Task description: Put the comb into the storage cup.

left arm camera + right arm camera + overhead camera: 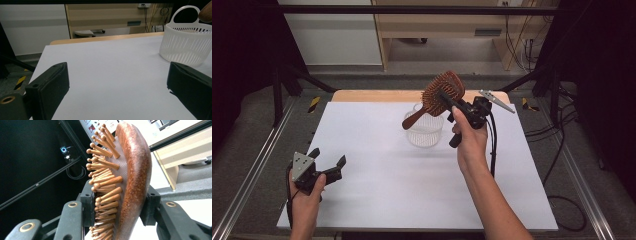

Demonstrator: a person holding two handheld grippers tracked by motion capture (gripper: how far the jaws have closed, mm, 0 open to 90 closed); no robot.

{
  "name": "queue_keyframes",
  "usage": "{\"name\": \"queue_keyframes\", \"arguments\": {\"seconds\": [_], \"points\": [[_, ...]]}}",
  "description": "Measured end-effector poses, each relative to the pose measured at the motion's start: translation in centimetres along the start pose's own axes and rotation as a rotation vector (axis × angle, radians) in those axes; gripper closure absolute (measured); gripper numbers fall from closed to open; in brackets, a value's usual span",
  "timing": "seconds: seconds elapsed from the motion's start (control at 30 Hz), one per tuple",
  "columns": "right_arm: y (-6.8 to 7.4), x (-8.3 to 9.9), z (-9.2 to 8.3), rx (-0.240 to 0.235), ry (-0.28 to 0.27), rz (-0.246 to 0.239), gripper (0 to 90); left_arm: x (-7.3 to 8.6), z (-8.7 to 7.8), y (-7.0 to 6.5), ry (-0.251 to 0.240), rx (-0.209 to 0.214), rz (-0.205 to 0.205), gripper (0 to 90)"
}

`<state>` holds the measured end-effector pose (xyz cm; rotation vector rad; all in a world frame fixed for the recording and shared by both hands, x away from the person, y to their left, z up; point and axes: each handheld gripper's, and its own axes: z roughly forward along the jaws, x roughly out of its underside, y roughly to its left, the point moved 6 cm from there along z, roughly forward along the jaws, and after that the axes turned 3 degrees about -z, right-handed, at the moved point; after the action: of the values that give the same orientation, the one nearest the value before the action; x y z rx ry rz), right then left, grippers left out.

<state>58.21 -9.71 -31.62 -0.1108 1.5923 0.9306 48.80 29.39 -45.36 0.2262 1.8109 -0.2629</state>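
At the near left corner of the white desk (377,200), a hand (304,197) holds the left tongs (328,161) low over the surface, jaws spread wide with nothing between them. In the left gripper view the two black jaws frame bare desk, the right one cut off by the picture's edge.

Farther in and to the right, the other hand (469,142) lifts the right tongs (444,97) above the desk. They pinch a wooden brush (439,95) by its oval head, handle slanting down to the left over a white basket (425,131). Whether the handle touches the basket cannot be told.

The right gripper view shows what the high view cannot: the brush (133,177) edge-on, one jaw pad against its smooth back and the other against the round-tipped pins; the handle is out of frame. The left gripper view shows the basket's (186,46) slotted wall and loop handle, its right side cut off, with a brown bit of the brush at the top right corner.

Beyond the desk stands a pale cabinet (442,25), with cables (517,45) beside it. No writing can be read anywhere.
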Motion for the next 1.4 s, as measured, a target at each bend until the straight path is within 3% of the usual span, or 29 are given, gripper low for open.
{"name": "queue_keyframes", "arguments": {"seconds": [0.63,1.03,1.2,1.4], "points": [[-1.1,-0.9,0.0,0.045,-0.032,-0.023,56.0,0.1,0.2,-0.2,0.005,-0.005,0.032,3.9],[-1.9,-0.8,0.2,0.071,-0.035,-0.031,55.9,0.1,0.2,-0.2,0.005,0.001,0.037,2.8],[-2.1,-0.7,0.2,0.083,-0.033,-0.050,55.9,0.3,0.5,-0.7,0.014,0.009,0.054,2.8],[-2.9,-0.2,0.2,0.092,-0.033,-0.040,55.8,0.3,0.6,-1.1,0.014,0.020,0.066,2.8]]}}
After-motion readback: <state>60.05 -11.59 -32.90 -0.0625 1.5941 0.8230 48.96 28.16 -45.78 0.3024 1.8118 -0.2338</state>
